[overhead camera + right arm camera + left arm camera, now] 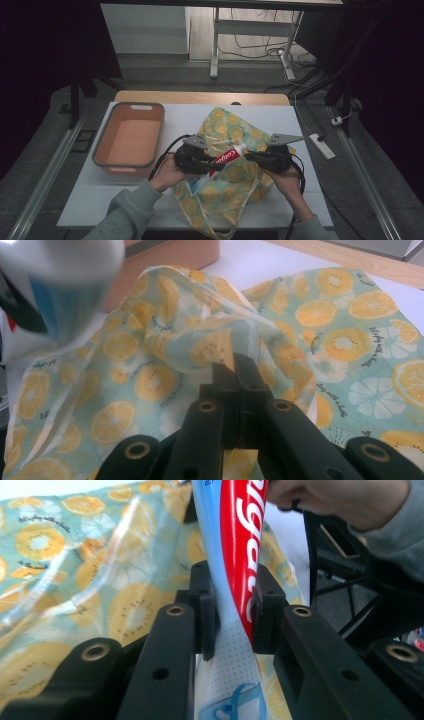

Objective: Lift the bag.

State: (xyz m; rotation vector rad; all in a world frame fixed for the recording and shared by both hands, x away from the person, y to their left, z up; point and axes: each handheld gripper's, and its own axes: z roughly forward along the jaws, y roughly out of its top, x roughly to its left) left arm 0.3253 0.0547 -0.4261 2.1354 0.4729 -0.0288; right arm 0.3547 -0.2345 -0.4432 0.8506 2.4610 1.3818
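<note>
A red, white and blue toothpaste tube [227,156] [240,555] hangs over a light-blue cloth bag [225,125] [75,555] [340,340] printed with orange and kiwi slices. The bag lies in the middle of the white table [90,200]. My left gripper [212,162] [235,610] is shut on the tube's flat end, with the cap end pointing toward the right gripper. My right gripper [252,156] [239,375] is shut on a raised fold of the bag's edge. The tube's cap end [65,285] shows blurred at the top left of the right gripper view.
An empty orange basin [100,145] [170,255] with a grey rim stands on the left side of the table, close to the bag. A wooden strip [200,97] runs along the table's far edge. A white power strip [322,146] lies on the floor at the right.
</note>
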